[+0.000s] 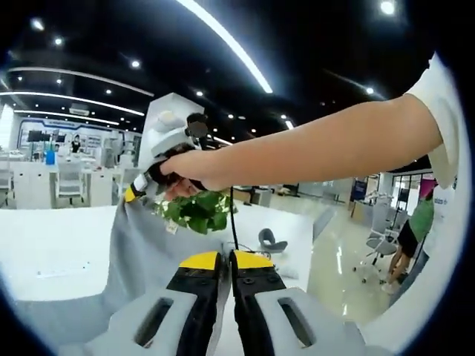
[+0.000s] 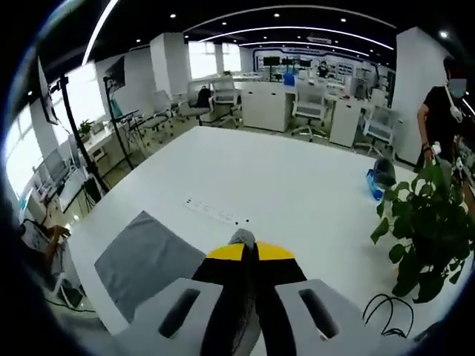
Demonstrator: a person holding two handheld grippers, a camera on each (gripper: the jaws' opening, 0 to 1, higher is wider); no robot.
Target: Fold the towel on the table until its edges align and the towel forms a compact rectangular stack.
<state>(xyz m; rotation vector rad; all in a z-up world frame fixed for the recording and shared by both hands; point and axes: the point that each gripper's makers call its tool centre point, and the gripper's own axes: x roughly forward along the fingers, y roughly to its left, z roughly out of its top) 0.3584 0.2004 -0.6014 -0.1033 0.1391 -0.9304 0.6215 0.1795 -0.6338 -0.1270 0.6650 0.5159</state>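
The grey towel hangs stretched in the left gripper view, running from my left gripper at the bottom up to my right gripper, which a hand holds at the upper left. The left jaws are shut, with the towel's edge pinched between their yellow tips. In the right gripper view, my right gripper is shut too, and a small tuft of grey cloth pokes out between its tips. The rest of the towel lies flat on the white table to the lower left.
A potted green plant stands at the table's right side, with a black cable looped below it and a small blue object behind. The person's bare arm crosses the left gripper view. Office desks and chairs surround the table.
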